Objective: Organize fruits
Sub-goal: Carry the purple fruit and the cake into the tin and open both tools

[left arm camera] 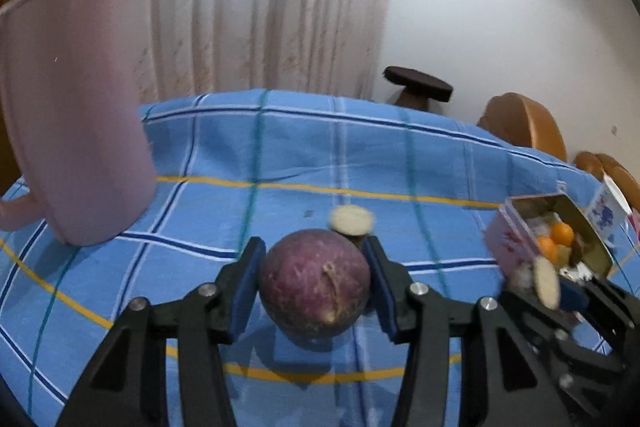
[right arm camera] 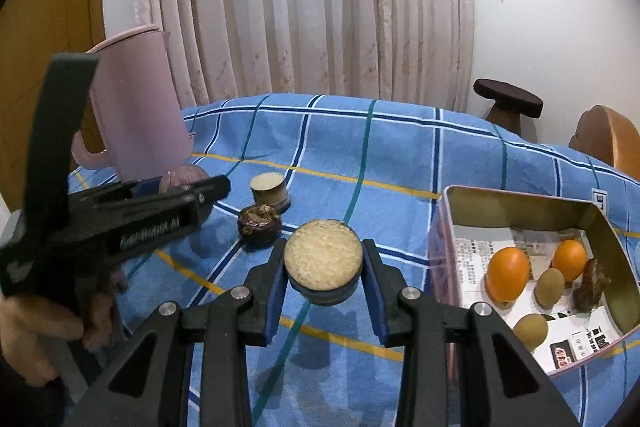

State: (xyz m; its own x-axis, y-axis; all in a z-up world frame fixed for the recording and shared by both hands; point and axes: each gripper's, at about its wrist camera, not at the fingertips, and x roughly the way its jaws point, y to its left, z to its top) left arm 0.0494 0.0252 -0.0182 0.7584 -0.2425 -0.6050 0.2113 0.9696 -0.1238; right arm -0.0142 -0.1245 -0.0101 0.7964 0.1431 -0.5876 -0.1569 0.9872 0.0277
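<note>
My left gripper (left arm camera: 314, 245) is shut on a round purple fruit (left arm camera: 314, 291), with both blue pads against its sides just above the blue checked cloth (left arm camera: 280, 155). My right gripper (right arm camera: 324, 247) is shut on a short cane piece (right arm camera: 323, 263) with a pale cut face and a dark rind. To its right stands an open tin box (right arm camera: 520, 201) holding two oranges (right arm camera: 508, 275), small brown fruits (right arm camera: 551, 287) and a dark brown piece (right arm camera: 592, 287). Another cane piece (right arm camera: 269, 191) and a dark round fruit (right arm camera: 258, 223) lie on the cloth.
A tall pink jug (left arm camera: 72, 115) stands at the left of the table, close to my left gripper. A person's hand (right arm camera: 24, 323) holds the left tool. Beyond the table are a curtain, a dark stool (right arm camera: 508, 103) and wooden chairs (left arm camera: 524, 123).
</note>
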